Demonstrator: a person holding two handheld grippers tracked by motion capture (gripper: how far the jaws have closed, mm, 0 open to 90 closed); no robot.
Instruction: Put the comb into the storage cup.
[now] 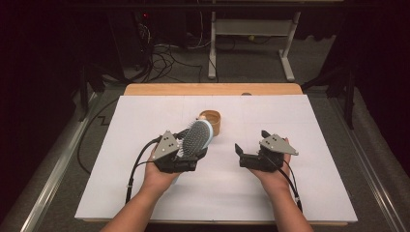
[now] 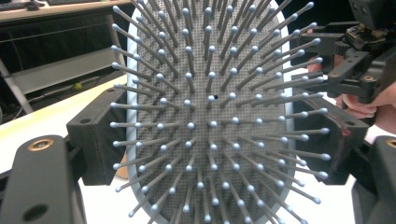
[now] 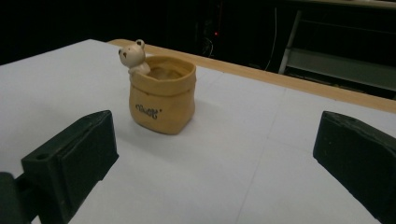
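Nearest the pot's left side, the left gripper (image 1: pixel 186 153) is clamping a hairbrush (image 1: pixel 197 137) between its jaws, one jaw pressing each long edge of the head. Its long axis is running away from the person toward the pot (image 1: pixel 211 121), bristles facing up; the handle is hidden. Right of the pot and nearer the person, the right gripper (image 1: pixel 251 145) is holding nothing, jaws spread wide. A small bear (image 3: pixel 133 56) is peeking over the pot's rim, and the lettering on its front is too small to read.
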